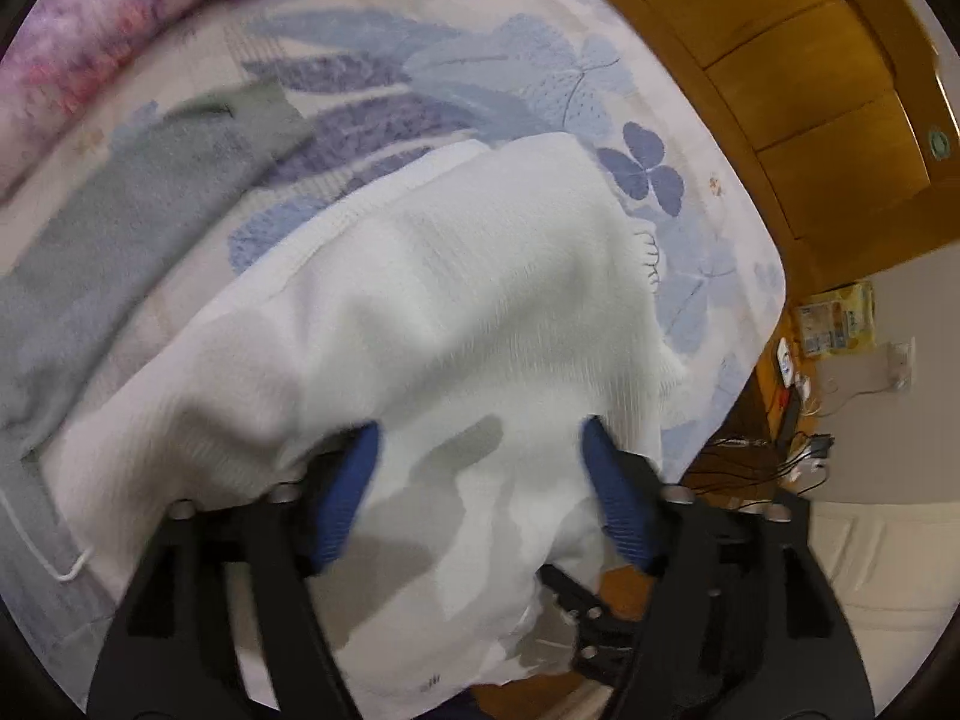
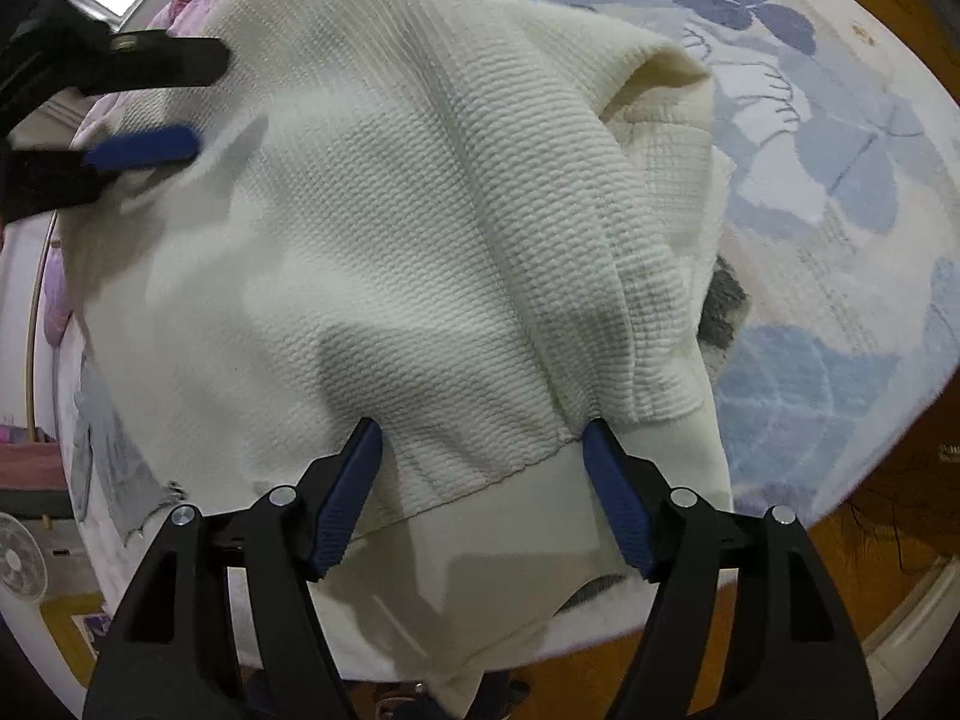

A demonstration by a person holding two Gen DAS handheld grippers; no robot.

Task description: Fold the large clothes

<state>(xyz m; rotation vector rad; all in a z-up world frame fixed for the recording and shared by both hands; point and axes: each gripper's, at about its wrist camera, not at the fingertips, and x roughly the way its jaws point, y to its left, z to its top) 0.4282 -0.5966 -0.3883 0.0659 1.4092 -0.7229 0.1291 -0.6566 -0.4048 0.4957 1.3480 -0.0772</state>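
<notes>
Both grippers, left point(image 1: 480, 438) and right point(image 2: 483, 438), hung over the white sweater point(image 2: 390, 228) on the bed point(image 1: 540, 60), jaws wide open, gripping nothing.

A bed sheet point(image 1: 540, 90) printed with blue leaves and butterflies is spread over the bed. A grey-green garment point(image 1: 120, 222) is laid flat near its far left edge, beside a pink and purple blanket point(image 1: 78, 42). Wooden cabinet panels point(image 1: 810, 108) are seen to the right, with tangled cables point(image 1: 774, 456) on the floor. A white fan point(image 2: 21, 564) is seen low at the left.
</notes>
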